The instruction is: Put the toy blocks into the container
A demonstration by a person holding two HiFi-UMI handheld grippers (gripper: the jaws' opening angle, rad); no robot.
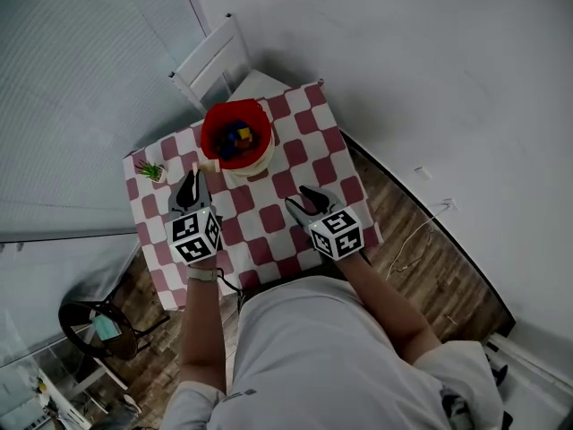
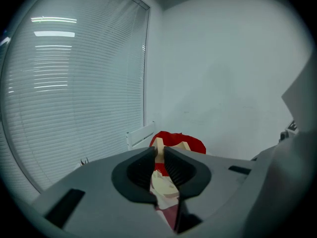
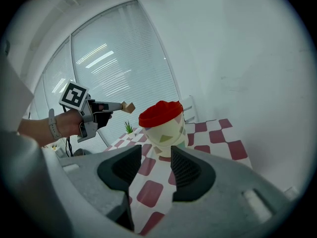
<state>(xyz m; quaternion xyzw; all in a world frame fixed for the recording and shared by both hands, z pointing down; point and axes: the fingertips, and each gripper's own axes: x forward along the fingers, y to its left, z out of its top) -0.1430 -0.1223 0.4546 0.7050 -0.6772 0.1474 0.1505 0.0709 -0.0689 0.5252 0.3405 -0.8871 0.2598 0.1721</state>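
Over the near right part of the table (image 1: 269,218), the right gripper (image 1: 300,197) is held with its jaws apart. Nothing is taken between them, and only the red-and-white checked cloth is seen through the gap.

A little farther in, toward the left edge, the left gripper (image 1: 199,179) is clenched on a small wooden block (image 3: 129,106). The block is pinched at the very tips, is held clear of the cloth, and lies just short of the container's near-left side. It is seen as a pale, unpainted tan piece, roughly cube-shaped with crisp edges, and appears tilted in the grip. It is judged light, stiff and smooth-faced. A hold on two opposite flat faces would be the secure one, since a pinch near a corner could let it twist out.

Toward the far edge stands the container (image 3: 166,133), a cream bucket patterned with triangles and rimmed in red. Blue, yellow and red toy blocks (image 1: 235,137) are seen inside it.

A small potted plant (image 1: 149,169) is placed near the far left corner. A white chair (image 1: 210,61) is seen beyond the far edge.
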